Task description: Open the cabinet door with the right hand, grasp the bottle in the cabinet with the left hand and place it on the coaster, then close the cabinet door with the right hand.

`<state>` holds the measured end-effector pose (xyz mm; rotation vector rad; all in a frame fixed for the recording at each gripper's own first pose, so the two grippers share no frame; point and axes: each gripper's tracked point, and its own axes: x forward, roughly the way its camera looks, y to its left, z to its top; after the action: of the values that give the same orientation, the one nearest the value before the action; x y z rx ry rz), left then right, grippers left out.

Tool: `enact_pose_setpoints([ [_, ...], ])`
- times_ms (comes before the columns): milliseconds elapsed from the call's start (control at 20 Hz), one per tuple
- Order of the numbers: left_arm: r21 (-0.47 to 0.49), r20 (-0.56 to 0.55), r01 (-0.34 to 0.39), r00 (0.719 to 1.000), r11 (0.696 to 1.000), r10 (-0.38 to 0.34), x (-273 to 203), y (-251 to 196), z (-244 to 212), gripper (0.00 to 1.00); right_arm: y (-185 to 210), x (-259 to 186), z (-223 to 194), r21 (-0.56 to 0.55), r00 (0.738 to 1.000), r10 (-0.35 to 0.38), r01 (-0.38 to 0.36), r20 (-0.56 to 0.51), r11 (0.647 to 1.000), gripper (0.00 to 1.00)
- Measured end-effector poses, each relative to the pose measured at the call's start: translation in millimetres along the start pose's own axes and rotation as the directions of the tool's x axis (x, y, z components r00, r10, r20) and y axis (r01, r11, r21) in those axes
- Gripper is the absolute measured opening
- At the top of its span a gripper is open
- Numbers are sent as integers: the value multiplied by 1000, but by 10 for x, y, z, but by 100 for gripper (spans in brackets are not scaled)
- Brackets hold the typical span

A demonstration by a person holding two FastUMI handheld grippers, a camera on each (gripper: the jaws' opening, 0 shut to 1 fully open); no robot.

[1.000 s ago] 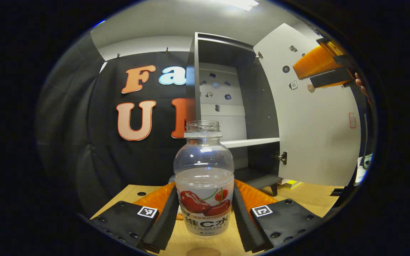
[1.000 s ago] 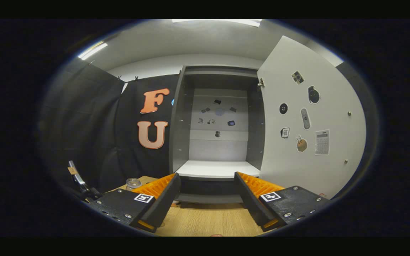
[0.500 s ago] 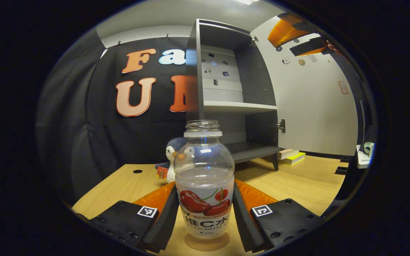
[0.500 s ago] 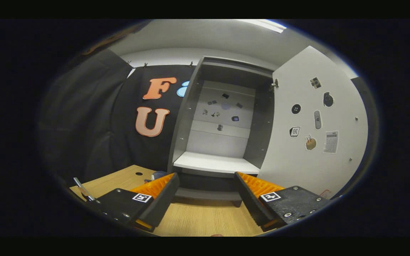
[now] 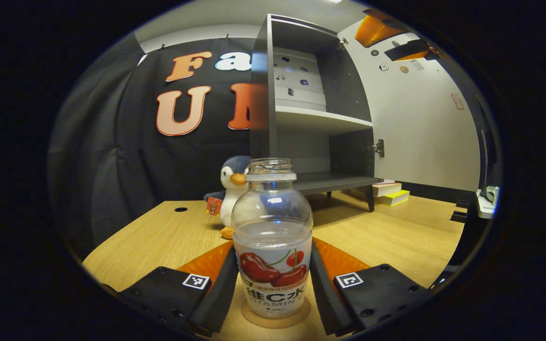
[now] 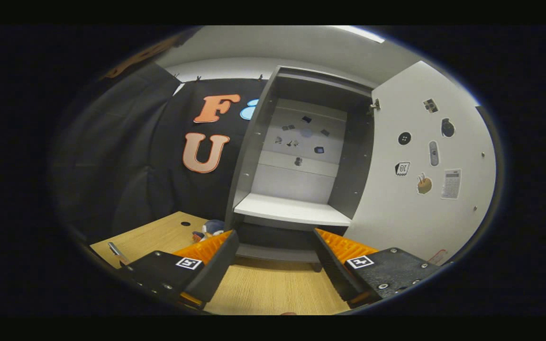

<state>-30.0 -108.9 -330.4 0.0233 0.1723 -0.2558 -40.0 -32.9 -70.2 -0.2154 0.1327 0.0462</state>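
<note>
Two fingers of left gripper (image 5: 273, 293) clamp bottle (image 5: 272, 246), base on coaster (image 5: 275, 318) near front bench (image 5: 159, 237) edge. Tip: release slow, back straight off. Right gripper (image 6: 275, 265) wide open, empty, facing cabinet (image 6: 296, 161); door (image 6: 424, 180) open.

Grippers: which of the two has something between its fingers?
The left gripper: its fingers press the bottle, which stands over the coaster. The right gripper is open, only table beyond.

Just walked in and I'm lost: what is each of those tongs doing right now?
Left tongs: closed on the bottle, which sits over the coaster.
Right tongs: open, holding nothing, facing the open cabinet.
</note>
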Motion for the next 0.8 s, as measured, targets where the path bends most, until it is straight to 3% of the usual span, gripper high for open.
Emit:
enact_pose_setpoints([
  [300,49,-44,3,999,999,-1,-2,-16,-20,87,-7,41,44,11,1000,8,-8,2,1000,95],
  [800,24,-39,-16,999,1000,17,123,134,220,90,-31,120,73,53,1000,26,-26,4,998,95],
])
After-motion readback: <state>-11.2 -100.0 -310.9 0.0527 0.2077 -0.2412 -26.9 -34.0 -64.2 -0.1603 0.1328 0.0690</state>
